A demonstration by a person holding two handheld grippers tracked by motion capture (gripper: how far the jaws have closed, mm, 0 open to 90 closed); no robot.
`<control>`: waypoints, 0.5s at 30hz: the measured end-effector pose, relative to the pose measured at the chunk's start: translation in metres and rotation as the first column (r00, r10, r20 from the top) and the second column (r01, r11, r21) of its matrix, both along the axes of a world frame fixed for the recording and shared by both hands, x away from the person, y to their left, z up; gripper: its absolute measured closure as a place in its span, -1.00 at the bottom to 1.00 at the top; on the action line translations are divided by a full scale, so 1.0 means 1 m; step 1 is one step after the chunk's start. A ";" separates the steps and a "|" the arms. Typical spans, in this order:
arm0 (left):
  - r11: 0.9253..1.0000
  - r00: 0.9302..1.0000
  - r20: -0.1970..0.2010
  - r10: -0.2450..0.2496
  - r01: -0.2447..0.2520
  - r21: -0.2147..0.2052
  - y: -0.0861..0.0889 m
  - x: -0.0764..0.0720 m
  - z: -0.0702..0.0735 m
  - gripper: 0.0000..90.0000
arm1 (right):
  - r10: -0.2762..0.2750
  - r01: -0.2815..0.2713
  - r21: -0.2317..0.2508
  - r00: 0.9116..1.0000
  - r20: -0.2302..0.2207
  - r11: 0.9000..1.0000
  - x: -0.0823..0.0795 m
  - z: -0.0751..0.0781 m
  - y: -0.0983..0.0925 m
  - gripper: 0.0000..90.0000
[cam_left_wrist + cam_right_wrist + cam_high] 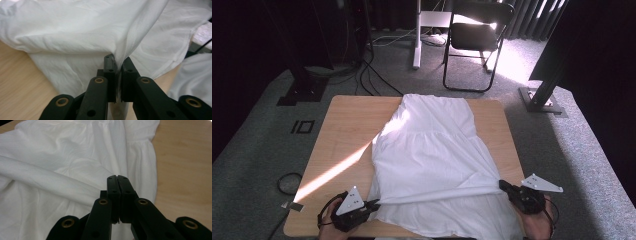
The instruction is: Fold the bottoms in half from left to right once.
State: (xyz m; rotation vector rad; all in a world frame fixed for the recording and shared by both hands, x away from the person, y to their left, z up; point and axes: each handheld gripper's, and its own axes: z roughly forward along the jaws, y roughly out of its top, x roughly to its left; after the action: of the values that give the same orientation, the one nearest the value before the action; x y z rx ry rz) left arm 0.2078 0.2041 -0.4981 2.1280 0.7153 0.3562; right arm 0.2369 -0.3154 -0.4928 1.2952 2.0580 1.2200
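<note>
Item: one white thin-cotton garment (432, 160), spread lengthwise down the middle of my pale wooden square table (347, 130), its near end hanging over the table's front edge. A raised fold runs across it between my two claws. My left black two-jaw gripper (374, 204) sits at the garment's near left edge, jaws pinched together on a bunched ridge of the white cloth. My right black two-jaw gripper (503, 185) sits at the near right edge, jaws pressed tight on the other end of that fold. Beyond the table: one black folding chair (477, 35) on grey carpet (257, 150).
</note>
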 end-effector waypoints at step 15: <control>0.990 0.991 -0.006 0.137 -0.137 -0.041 0.009 0.031 -0.004 0.15 | -0.054 0.049 -0.053 0.993 -0.102 0.997 0.006 -0.028 -0.006 0.20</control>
State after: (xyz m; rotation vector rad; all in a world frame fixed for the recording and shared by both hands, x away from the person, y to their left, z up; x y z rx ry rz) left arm 0.2384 0.2136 -0.5021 2.0457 0.8667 0.4083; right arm 0.2429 -0.3212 -0.5213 1.4062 2.0984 1.0933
